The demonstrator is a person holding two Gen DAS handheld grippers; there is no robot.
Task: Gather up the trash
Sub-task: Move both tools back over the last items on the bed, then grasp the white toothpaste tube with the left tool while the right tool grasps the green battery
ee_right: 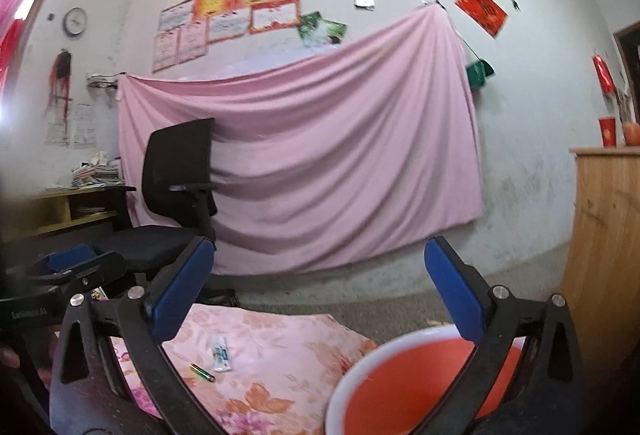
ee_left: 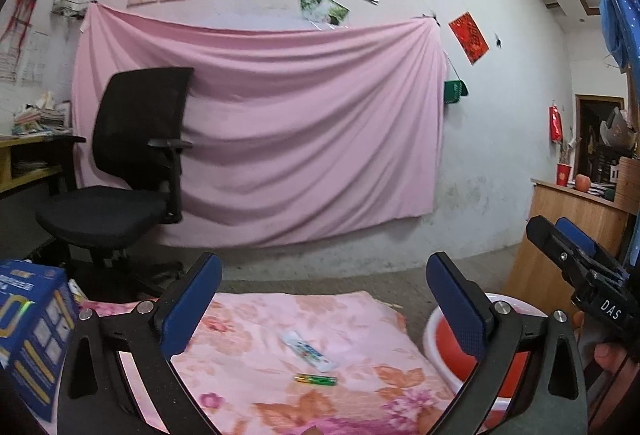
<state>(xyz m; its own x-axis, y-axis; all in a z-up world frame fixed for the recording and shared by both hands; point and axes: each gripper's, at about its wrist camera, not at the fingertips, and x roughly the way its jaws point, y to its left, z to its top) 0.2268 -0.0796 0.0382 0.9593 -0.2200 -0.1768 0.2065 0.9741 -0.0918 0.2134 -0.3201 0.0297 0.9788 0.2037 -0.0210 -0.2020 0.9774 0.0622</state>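
A white wrapper (ee_left: 307, 351) and a green battery (ee_left: 316, 379) lie on a pink floral cloth (ee_left: 248, 351). Both also show in the right wrist view, the wrapper (ee_right: 221, 353) beside the battery (ee_right: 202, 373). A red basin with a white rim (ee_right: 400, 379) stands right of the cloth, and shows in the left wrist view (ee_left: 452, 351) too. My left gripper (ee_left: 324, 303) is open and empty, held above the cloth. My right gripper (ee_right: 320, 291) is open and empty, held above the basin's near side. It appears at the right of the left wrist view (ee_left: 576, 255).
A blue carton (ee_left: 28, 335) stands at the cloth's left edge. A black office chair (ee_left: 128, 163) stands behind it, before a pink sheet (ee_left: 300, 139) hung on the wall. A wooden cabinet (ee_right: 608, 243) is at the right. A desk with books (ee_left: 32, 151) is at the left.
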